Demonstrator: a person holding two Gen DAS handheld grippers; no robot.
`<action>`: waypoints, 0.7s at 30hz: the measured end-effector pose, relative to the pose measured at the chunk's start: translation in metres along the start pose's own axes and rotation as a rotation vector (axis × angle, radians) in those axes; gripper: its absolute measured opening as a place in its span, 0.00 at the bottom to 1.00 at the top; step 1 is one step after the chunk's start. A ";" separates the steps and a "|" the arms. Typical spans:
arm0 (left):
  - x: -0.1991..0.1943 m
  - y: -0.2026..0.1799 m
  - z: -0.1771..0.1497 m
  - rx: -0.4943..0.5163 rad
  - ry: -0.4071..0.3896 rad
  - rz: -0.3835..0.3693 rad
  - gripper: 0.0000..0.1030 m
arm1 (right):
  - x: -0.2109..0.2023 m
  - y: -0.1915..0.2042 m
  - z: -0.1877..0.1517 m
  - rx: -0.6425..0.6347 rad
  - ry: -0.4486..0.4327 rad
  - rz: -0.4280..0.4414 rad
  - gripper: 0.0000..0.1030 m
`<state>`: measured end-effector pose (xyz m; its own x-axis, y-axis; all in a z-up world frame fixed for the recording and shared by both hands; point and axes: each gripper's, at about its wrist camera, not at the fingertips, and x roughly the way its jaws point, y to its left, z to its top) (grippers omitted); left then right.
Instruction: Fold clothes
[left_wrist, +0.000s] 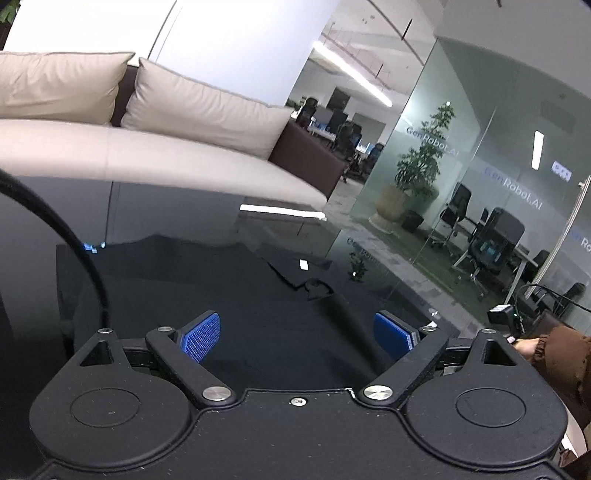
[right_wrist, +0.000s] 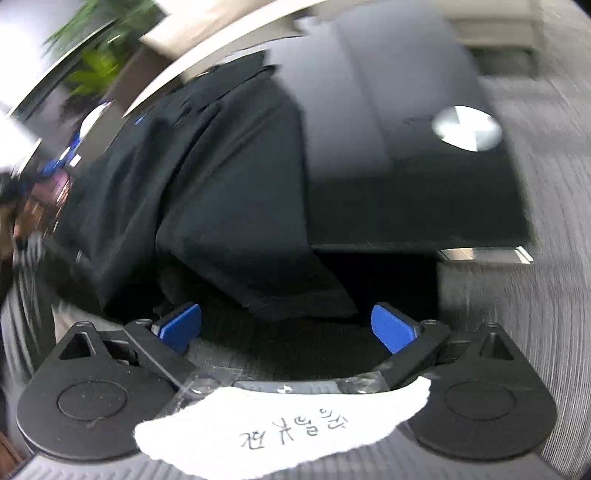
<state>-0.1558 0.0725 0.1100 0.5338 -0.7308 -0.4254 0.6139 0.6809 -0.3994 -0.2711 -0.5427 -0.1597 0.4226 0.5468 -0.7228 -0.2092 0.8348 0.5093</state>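
A black garment (left_wrist: 207, 288) lies spread on a glossy black table (left_wrist: 177, 206), its collar with a small white label (left_wrist: 303, 264) towards the far right. My left gripper (left_wrist: 297, 338) hovers just above the cloth, jaws wide open, nothing between the blue pads (left_wrist: 201, 338). In the blurred right wrist view the same black garment (right_wrist: 207, 192) drapes over the table's near edge (right_wrist: 406, 243) and hangs down. My right gripper (right_wrist: 286, 328) is open just below the hanging hem, with nothing between its blue pads (right_wrist: 391, 330).
A beige sofa (left_wrist: 147, 147) with cushions stands behind the table. Glass office walls, a potted plant (left_wrist: 421, 173) and office chairs are at the right. A black cable (left_wrist: 55, 229) arcs at the left. A brown sleeve (left_wrist: 565, 358) shows at the right. Grey carpet (right_wrist: 535, 314) lies below.
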 end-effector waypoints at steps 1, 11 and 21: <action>0.005 0.000 0.000 -0.006 0.012 0.002 0.87 | 0.007 -0.002 0.002 -0.017 -0.012 0.019 0.96; 0.034 0.004 0.000 -0.024 0.071 -0.007 0.87 | 0.026 -0.008 -0.011 -0.003 0.059 0.187 0.06; 0.038 0.028 -0.012 -0.102 0.054 -0.054 0.88 | -0.069 0.048 0.028 -0.051 -0.207 0.310 0.02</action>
<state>-0.1254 0.0649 0.0725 0.4674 -0.7650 -0.4431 0.5775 0.6437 -0.5022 -0.2860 -0.5419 -0.0723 0.5007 0.7538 -0.4255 -0.3965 0.6367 0.6614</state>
